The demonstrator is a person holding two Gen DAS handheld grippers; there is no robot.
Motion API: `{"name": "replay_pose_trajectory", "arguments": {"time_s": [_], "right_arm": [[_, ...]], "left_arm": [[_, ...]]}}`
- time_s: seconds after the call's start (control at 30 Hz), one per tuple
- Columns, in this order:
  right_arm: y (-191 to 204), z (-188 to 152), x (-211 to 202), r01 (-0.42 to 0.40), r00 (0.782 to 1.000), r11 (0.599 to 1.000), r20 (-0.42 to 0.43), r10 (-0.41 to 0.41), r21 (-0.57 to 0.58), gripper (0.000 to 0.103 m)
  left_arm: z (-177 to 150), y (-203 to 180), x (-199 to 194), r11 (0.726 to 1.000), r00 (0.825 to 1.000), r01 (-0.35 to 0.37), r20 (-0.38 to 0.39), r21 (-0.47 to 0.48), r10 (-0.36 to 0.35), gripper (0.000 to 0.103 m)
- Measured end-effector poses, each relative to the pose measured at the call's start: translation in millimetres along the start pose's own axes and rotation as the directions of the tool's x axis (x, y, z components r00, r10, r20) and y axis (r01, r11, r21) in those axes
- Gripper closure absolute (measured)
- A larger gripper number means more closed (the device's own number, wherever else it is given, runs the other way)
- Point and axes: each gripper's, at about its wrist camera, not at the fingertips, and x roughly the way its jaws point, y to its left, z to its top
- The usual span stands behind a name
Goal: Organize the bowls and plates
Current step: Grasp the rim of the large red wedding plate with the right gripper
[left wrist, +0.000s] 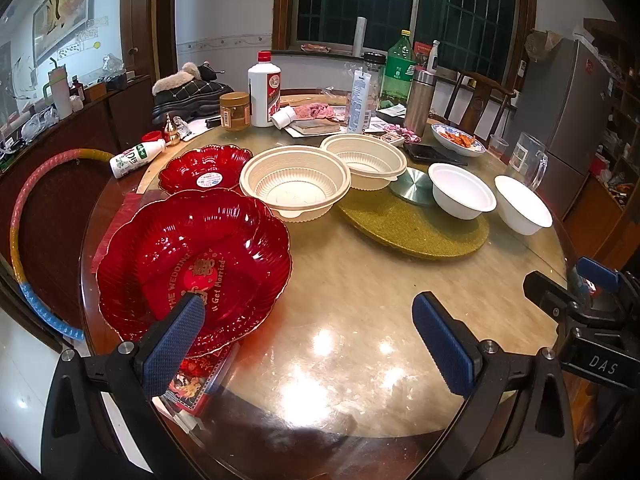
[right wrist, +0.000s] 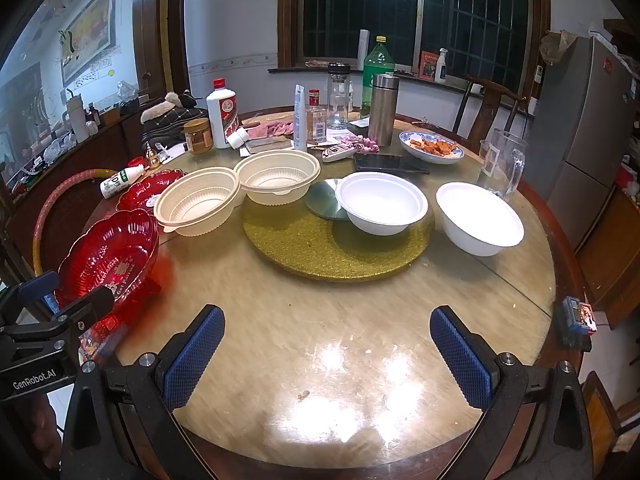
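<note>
A large red plastic plate [left wrist: 192, 264] lies at the table's near left; it also shows in the right wrist view [right wrist: 108, 256]. A second red plate [left wrist: 204, 170] lies behind it. Two cream ribbed bowls [left wrist: 296, 184] [left wrist: 366, 160] stand side by side, and two white bowls [left wrist: 462, 190] [left wrist: 522, 204] stand to the right. My left gripper [left wrist: 312, 332] is open, its left finger over the near red plate's front rim. My right gripper [right wrist: 328, 352] is open and empty above the table's front edge.
A gold round mat [right wrist: 336, 240] with a metal disc [right wrist: 324, 200] lies mid-table. Bottles, jars, a steel flask [right wrist: 384, 108], a glass pitcher [right wrist: 504, 164] and a dish of food [right wrist: 432, 148] crowd the back. A hula hoop [left wrist: 24, 216] leans at left.
</note>
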Motion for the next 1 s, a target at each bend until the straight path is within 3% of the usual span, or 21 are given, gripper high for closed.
{"name": "replay_pose_trajectory", "arguments": {"time_s": [0.23,0.3,0.4,0.53,0.7,0.8,0.83,0.9,1.0], "right_arm": [[-0.1,1.5,-1.8,-0.02,1.0,1.0,0.004,0.02,-0.004,0.0],[2.5,3.1,-1.7,-0.06,0.998,0.998,0.005,0.06,-0.002,0.0],[10.4,6.3,3.3,-0.171,0.985,0.985,-0.031,0.172,0.014,0.0],[30.1,15.9,24.2,-0.326,0.936,0.943,-0.121,0.332,0.067,0.0],[72.8,26.5,53.6,-0.416,0.885,0.907,-0.197,0.421,0.068,0.0],[100.0,32.9,81.8,-0.453,0.848,0.887,-0.263,0.46,0.09,0.0],[110.5,35.0,95.7,-0.468,0.824,0.875,-0.297,0.482,0.122,0.0],[122.8,37.9,112.7,-0.485,0.796,0.862,-0.333,0.506,0.149,0.0],[141.8,42.5,133.5,-0.479,0.783,0.862,-0.365,0.504,0.163,0.0]], "left_arm": [[0.8,5.8,-4.7,1.0,1.0,0.021,0.009,-0.005,-0.021,0.0],[2.8,18.2,-11.2,1.0,0.999,0.023,0.028,-0.007,-0.022,0.0],[7.6,52.9,-19.5,0.999,0.997,-0.028,0.067,-0.04,0.03,0.0],[12.7,113.9,-12.5,0.985,0.991,-0.122,0.031,-0.122,0.126,0.0],[11.5,162.8,10.0,0.962,0.977,-0.21,-0.06,-0.176,0.202,0.0],[10.7,176.4,32.3,0.957,0.975,-0.203,-0.131,-0.208,0.179,0.0],[10.6,179.5,39.1,0.958,0.975,-0.194,-0.147,-0.212,0.165,0.0],[11.5,180.5,52.8,0.959,0.97,-0.205,-0.174,-0.196,0.172,0.0],[13.1,180.3,65.7,0.96,0.967,-0.201,-0.195,-0.193,0.163,0.0]]}}
